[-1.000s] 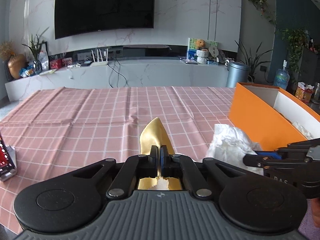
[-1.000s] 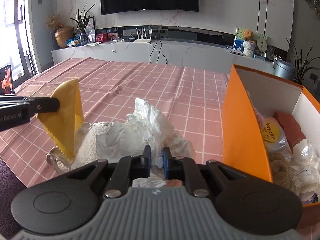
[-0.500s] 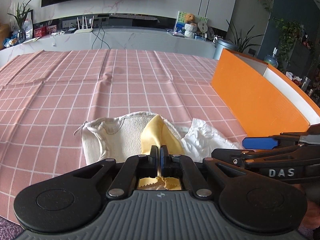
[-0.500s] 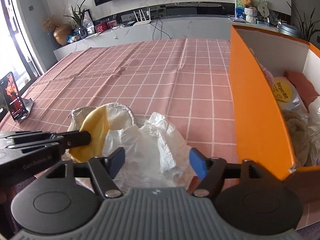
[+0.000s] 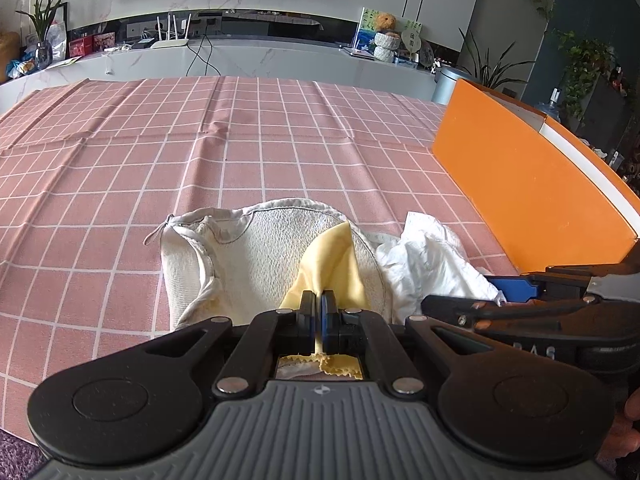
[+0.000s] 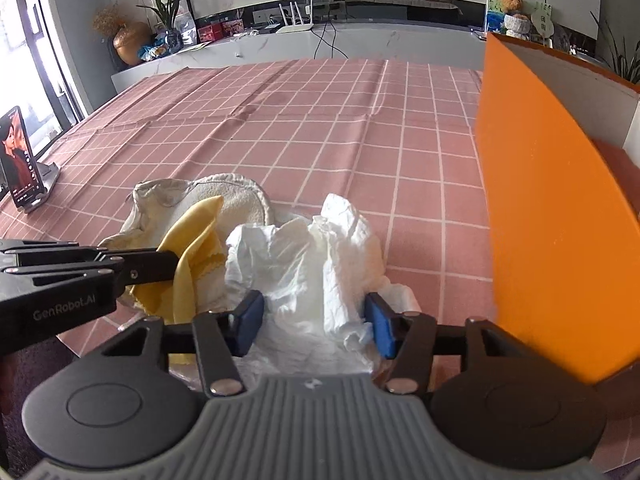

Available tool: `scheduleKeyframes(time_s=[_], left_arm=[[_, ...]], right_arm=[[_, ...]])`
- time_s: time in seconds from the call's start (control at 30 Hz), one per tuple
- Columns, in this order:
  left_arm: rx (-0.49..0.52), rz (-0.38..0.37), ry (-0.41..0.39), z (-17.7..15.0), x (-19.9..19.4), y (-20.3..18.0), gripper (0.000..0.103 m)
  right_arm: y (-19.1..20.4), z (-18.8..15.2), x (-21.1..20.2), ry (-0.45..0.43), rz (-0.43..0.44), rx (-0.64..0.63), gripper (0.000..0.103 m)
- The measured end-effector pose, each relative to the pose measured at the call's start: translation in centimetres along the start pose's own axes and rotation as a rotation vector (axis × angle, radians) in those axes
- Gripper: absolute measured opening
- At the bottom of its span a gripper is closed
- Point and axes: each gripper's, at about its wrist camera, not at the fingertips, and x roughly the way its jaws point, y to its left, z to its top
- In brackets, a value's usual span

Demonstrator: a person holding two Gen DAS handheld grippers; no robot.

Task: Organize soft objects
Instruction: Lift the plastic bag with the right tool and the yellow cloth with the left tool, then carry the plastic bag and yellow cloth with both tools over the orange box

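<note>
Left gripper (image 5: 319,304) clamped tight on yellow cloth (image 5: 334,264), pads pinching a fold; cloth's serrated lower edge peeking under the gripper body, rest of it hidden there. Same cloth seen draped from the left gripper's tip in right wrist view (image 6: 192,248). Lying over cream terry pad (image 5: 256,256), pad's near edge cut off by the gripper housing.

Right gripper (image 6: 314,316) spread wide, blue pads either side of crumpled white plastic bag (image 6: 308,264), not pressing it as far as can be told; bag's near part hidden below the gripper body. Bag just right of the terry pad, touching it, and near the orange box (image 6: 540,220).

Box wall upright at right, blocking nearly all of its inside from both views; contents not readable. Box's near corner cut off by frame edge in right wrist view.

Pink checked tablecloth (image 5: 280,140) bare across far and left stretches. Near table edge close under both grippers, exact line hidden. Phone on stand (image 6: 20,160) at far left edge, partly cropped. Marble TV console (image 5: 260,56) beyond the table, small items on it too small to name.
</note>
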Motion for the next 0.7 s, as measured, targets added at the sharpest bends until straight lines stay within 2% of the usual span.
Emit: scheduleKeyframes(time_s=[0.1,0.23,0.57,0.7], left_arm=[[-0.009,0.001,0.0,0.0,-0.1,0.1,0.002],[-0.013,0.009,-0.031,0.3,-0.8,0.0,0.002],[-0.001,-0.011,-0.18,2.8,-5.1,-1.7,0.002],[0.011,-0.05,-0.219,4.2,-6.3,-3.2,0.002]], right_arm=[[-0.8,0.3,-0.1,-0.001,0.008,0.043,0.03],[-1.2,0.5,-1.0,-0.026,0.0,0.066,0.029],[-0.9,2.5,-6.5,-0.209,0.021,0.028,0.029],[-1.5,3.2,-8.9,-0.268,0.024,0.032,0.029]])
